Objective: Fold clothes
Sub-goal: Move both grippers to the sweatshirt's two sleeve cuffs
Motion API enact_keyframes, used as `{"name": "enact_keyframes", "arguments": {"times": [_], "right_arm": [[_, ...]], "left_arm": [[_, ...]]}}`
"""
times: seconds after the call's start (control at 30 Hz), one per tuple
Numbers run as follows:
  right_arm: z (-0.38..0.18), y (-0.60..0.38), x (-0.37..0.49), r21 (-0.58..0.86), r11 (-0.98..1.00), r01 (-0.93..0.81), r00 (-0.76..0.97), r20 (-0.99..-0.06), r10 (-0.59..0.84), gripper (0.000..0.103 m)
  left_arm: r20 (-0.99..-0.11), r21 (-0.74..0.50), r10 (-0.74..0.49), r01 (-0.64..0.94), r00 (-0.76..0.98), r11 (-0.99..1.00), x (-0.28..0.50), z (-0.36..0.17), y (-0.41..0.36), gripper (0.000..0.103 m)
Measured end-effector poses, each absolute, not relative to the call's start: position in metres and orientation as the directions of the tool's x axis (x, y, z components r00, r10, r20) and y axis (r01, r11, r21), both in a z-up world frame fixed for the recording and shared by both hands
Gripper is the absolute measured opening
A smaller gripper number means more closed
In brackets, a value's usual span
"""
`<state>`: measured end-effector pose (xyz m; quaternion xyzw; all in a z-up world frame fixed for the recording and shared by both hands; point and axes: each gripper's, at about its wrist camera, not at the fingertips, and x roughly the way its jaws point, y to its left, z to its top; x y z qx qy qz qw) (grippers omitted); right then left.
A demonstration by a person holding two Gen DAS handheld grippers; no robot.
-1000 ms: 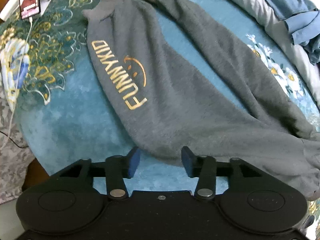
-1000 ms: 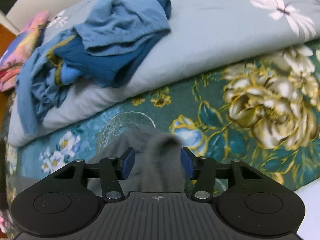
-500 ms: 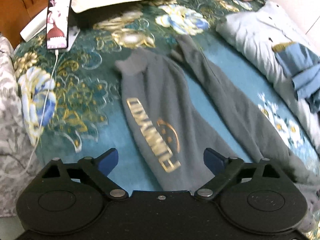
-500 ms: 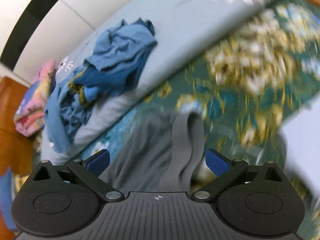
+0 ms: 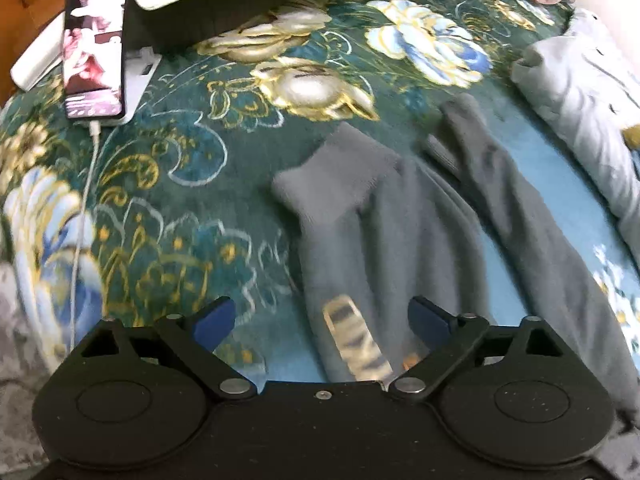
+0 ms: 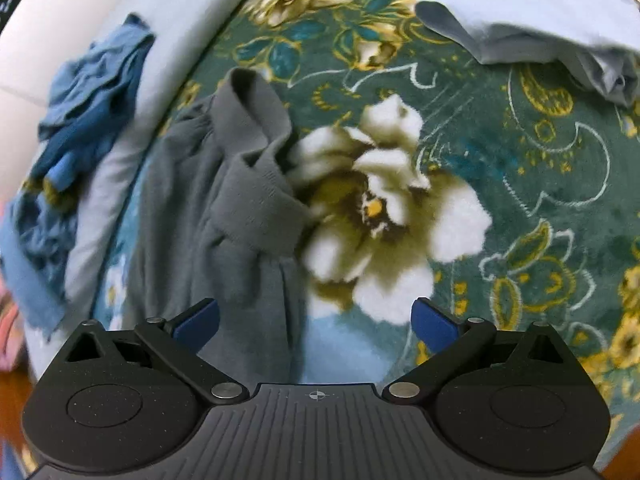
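Grey fleece trousers point(image 5: 400, 240) lie spread on the floral bedspread point(image 5: 168, 200), both legs out long and splayed apart, a strip of blue cover showing between them. Left-wrist view: near leg with ribbed cuff point(image 5: 336, 176) pointing away from me, gold lettering point(image 5: 356, 344) on it partly under my left gripper point(image 5: 322, 320); far leg point(image 5: 520, 208) runs alongside toward a pale folded sheet point(image 5: 592, 92). Right-wrist view: the waist end of the trousers point(image 6: 240, 168) sits bunched and rumpled, band turned over on itself, just beside a white flower in the print. My right gripper point(image 6: 316, 320) hangs above it, fingers spread wide, nothing between them; left one likewise wide apart and holding nothing. Progress, as I judge it: this garment is laid out roughly flat but not folded; no leg over leg, no crosswise fold visible. Left for it: one leg onto the other, waist smoothed, then halved. Elsewhere, a crumpled heap of blue clothes point(image 6: 88, 92) on the pale bedding looks unfolded, while a light-blue piece point(image 6: 532, 20) farther off looks neatly folded. A phone point(image 5: 96, 36) on its cable lies at the bed's edge, clear of the work. Both views slightly blurred.
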<state>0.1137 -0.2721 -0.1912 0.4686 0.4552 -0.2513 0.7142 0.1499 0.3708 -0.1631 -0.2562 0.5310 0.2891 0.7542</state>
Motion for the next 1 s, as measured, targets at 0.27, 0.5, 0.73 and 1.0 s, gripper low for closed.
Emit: {"name": "enact_keyframes", "arguments": {"times": [0.27, 0.5, 0.73, 1.0], "right_arm": [[-0.221, -0.261, 0.129, 0.411, 0.382, 0.828, 0.440, -0.898, 0.013, 0.096], [-0.221, -0.253, 0.135, 0.368, 0.425, 0.827, 0.401, -0.916, 0.013, 0.096], [-0.216, -0.246, 0.147, 0.298, 0.495, 0.816, 0.335, -0.942, 0.016, 0.097], [-0.211, -0.239, 0.158, 0.248, 0.573, 0.781, 0.295, -0.956, 0.012, 0.097]], "left_arm": [[-0.949, -0.053, 0.174, -0.675, 0.263, 0.736, 0.182, -0.195, 0.396, 0.081], [-0.941, -0.037, 0.211, -0.703, 0.263, 0.710, 0.192, -0.200, 0.392, 0.082], [-0.956, 0.056, 0.254, -0.759, 0.147, 0.649, 0.189, -0.205, 0.388, 0.082], [-0.957, 0.023, 0.235, -0.770, 0.167, 0.638, 0.201, -0.208, 0.392, 0.082]]}}
